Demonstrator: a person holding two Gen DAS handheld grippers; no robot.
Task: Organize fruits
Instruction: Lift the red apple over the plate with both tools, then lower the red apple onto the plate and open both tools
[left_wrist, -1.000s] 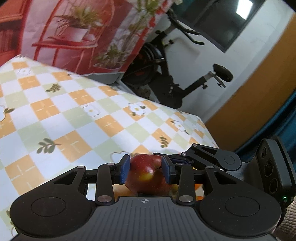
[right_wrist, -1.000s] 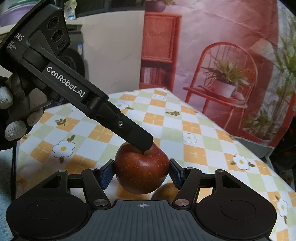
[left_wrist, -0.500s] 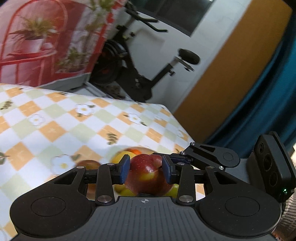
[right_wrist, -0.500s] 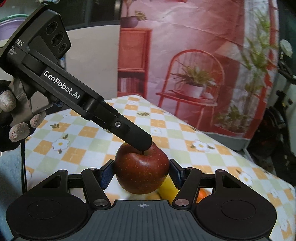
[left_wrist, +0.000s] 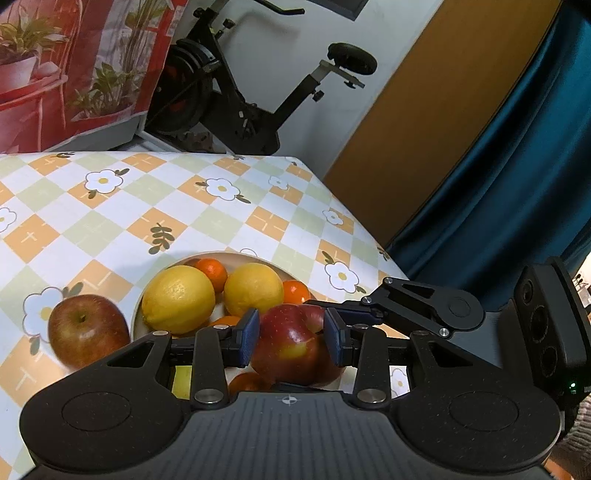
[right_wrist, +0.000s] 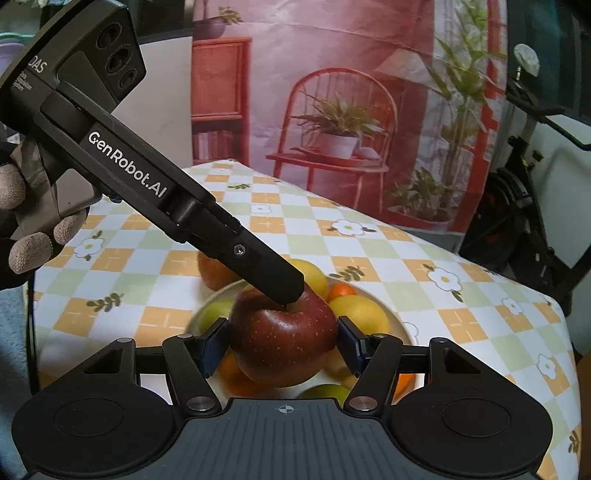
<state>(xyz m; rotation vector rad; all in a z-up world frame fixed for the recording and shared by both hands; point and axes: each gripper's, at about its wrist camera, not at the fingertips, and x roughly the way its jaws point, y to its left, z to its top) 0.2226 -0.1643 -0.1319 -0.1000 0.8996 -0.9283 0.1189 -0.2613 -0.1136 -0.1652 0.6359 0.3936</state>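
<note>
Beneath both tongs (left_wrist: 291, 341) and their apple (left_wrist: 291, 347), a fruit bowl (right_wrist: 369, 291) has appeared.

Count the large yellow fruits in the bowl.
2. One large yellow fruit lies at the left of the bowl, the other beside it on the right; the apple in front may hide more.

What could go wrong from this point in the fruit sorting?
1. The left tool and right tool both appear clamped on one red apple; releasing unevenly could twist or drop it.
2. The bowl below already holds lemons and oranges, so the apple may roll off the pile.
3. A loose apple beside the bowl could get knocked.
</note>
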